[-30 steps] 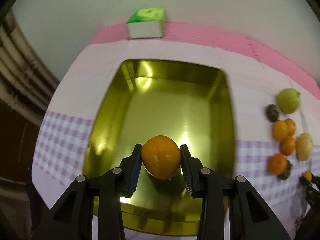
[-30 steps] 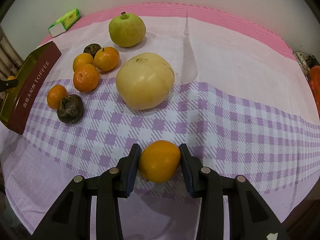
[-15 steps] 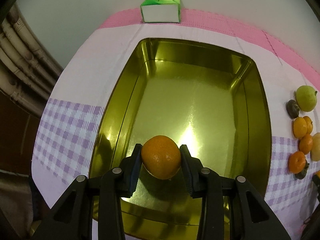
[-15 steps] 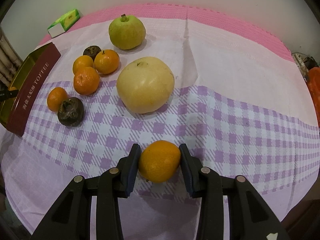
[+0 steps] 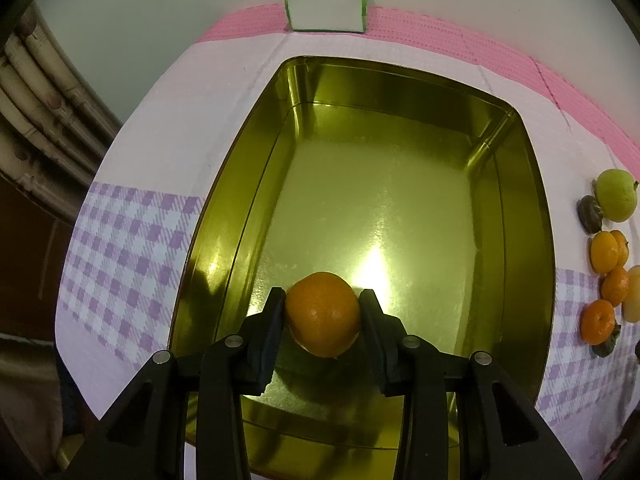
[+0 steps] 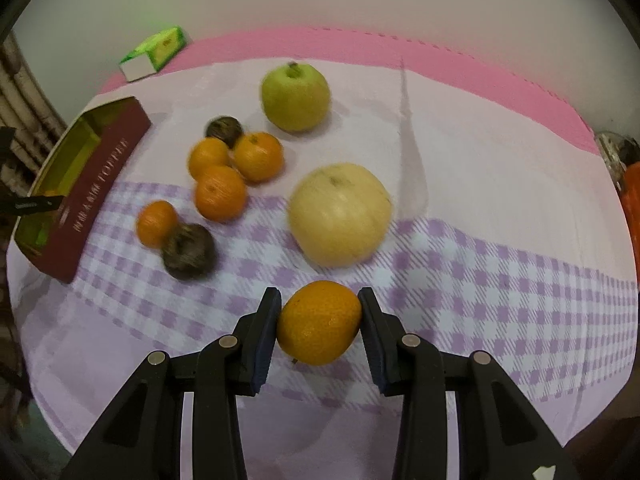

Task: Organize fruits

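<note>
Now L gripper [image 5: 322, 314] clamps mandarin [image 5: 322, 313] in tin [image 5: 536, 184]; R gripper [image 6: 319, 322] clamps orange [image 6: 319, 322].

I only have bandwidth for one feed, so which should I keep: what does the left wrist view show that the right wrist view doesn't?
Only the left wrist view shows the gold tin's bare floor, with the left tool holding an orange over it.

Only the right wrist view shows the whole pale melon, the tin's red lettered side, and the right tool gripping its own orange.

Both show the tin, green box, green apple and loose oranges.
</note>
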`<state>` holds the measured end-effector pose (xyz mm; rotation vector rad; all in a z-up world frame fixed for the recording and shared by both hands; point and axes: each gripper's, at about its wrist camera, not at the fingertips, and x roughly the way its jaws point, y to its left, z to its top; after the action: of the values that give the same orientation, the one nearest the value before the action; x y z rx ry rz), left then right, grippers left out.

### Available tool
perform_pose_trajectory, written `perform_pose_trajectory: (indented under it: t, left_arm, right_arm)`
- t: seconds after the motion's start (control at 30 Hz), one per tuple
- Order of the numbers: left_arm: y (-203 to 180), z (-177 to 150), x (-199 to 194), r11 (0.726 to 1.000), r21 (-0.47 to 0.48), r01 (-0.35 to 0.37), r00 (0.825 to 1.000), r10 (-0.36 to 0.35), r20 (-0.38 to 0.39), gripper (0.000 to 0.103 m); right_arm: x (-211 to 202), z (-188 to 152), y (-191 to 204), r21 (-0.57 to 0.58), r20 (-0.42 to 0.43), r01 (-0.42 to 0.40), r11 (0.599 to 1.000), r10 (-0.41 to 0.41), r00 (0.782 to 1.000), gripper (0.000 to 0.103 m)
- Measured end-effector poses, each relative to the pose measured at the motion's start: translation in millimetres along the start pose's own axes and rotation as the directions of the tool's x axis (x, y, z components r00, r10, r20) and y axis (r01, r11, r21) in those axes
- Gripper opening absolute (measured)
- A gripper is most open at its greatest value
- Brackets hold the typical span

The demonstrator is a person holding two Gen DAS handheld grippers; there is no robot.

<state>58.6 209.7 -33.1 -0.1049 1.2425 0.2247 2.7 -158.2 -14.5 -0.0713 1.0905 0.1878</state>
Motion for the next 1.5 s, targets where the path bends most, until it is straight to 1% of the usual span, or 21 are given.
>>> perform_pose_trajectory:
  t: [0.13,0.2,0.27,0.37,0.43,0.47,0.57,0.6,0.67,0.77,0.83,0.87,0.9,0.93,1.03,1.2,1.33,1.5]
  left_arm:
    - [2.3,-0.7,-4.7,1.0,-0.011,0.028,1.0,-0.028,0.007,0.04]
    - [3.0,-0.8,-11.8,0.999,-0.011,0.043,0.999,-0.042,0.027,0.043]
    - [4.0,-1.5,-21.2,0.998,-0.01,0.06,0.997,-0.06,0.056,0.05]
    - [8.0,-1.8,-37.8,0.997,-0.022,0.069,0.991,-0.066,0.115,0.055]
    - [13.3,-2.2,-47.3,0.997,-0.042,0.064,0.987,-0.057,0.15,0.056]
    - [20.1,-1.9,-54.4,0.996,-0.065,0.059,0.983,-0.047,0.176,0.057]
    - [37.6,-2.9,-65.3,0.991,-0.129,0.041,0.977,-0.013,0.215,0.061]
    - [45.4,-3.7,-68.1,0.988,-0.155,0.025,0.975,0.011,0.223,0.061]
    - [58.5,-6.6,-70.5,0.98,-0.199,0.005,0.974,0.041,0.224,0.061]
    - [77.6,-11.3,-70.0,0.966,-0.257,0.008,0.975,0.05,0.218,0.062]
    - [85.9,-15.6,-69.1,0.959,-0.283,-0.01,0.975,0.073,0.212,0.062]
    - [89.8,-16.7,-68.3,0.954,-0.298,-0.02,0.975,0.085,0.206,0.062]
    - [92.0,-16.1,-66.5,0.952,-0.306,-0.021,0.975,0.086,0.203,0.062]
    - [93.1,-16.3,-65.7,0.951,-0.309,-0.02,0.976,0.086,0.201,0.062]
    - [93.5,-15.8,-61.4,0.948,-0.315,-0.038,0.977,0.101,0.187,0.062]
    - [94.5,-15.5,-58.5,0.948,-0.316,-0.032,0.979,0.094,0.184,0.062]
    - [94.3,-15.1,-57.7,0.95,-0.312,-0.03,0.979,0.091,0.183,0.063]
    - [94.2,-14.5,-56.8,0.949,-0.312,-0.033,0.979,0.094,0.183,0.063]
  right_arm:
    - [-4.2,15.9,19.4,-0.063,0.018,-0.025,0.998,0.026,0.999,0.036]
    - [-5.7,25.1,31.4,-0.097,0.027,-0.045,0.994,0.048,0.998,0.036]
    - [-8.0,29.1,52.2,-0.127,0.037,-0.063,0.99,0.069,0.997,0.036]
    - [-5.0,42.0,80.6,-0.188,0.049,-0.092,0.978,0.103,0.994,0.036]
    - [-1.2,52.7,100.6,-0.226,0.051,-0.115,0.967,0.13,0.99,0.036]
    - [0.1,57.1,110.5,-0.238,0.051,-0.13,0.962,0.146,0.988,0.036]
    - [1.1,70.1,142.7,-0.293,0.066,-0.163,0.942,0.19,0.98,0.036]
    - [1.0,73.8,153.4,-0.312,0.069,-0.174,0.934,0.205,0.976,0.036]
    - [1.3,79.7,175.2,-0.347,0.073,-0.198,0.916,0.237,0.969,0.036]
    - [7.1,85.8,208.0,-0.399,0.065,-0.227,0.888,0.274,0.96,0.036]
    - [14.4,90.1,226.1,-0.425,0.047,-0.243,0.872,0.289,0.956,0.036]
    - [18.5,91.1,234.9,-0.438,0.04,-0.242,0.866,0.288,0.957,0.036]
    - [22.2,91.9,243.4,-0.462,0.016,-0.252,0.85,0.292,0.956,0.036]
    - [26.3,92.4,251.2,-0.479,0.012,-0.244,0.843,0.284,0.959,0.036]
    - [38.0,95.1,266.9,-0.505,-0.006,-0.233,0.831,0.267,0.964,0.036]
    - [56.4,98.3,286.8,-0.527,-0.031,-0.208,0.824,0.226,0.974,0.036]
    - [67.0,96.9,295.7,-0.558,-0.039,-0.179,0.81,0.19,0.981,0.036]
    - [76.9,93.6,301.9,-0.576,-0.062,-0.174,0.799,0.17,0.983,0.036]
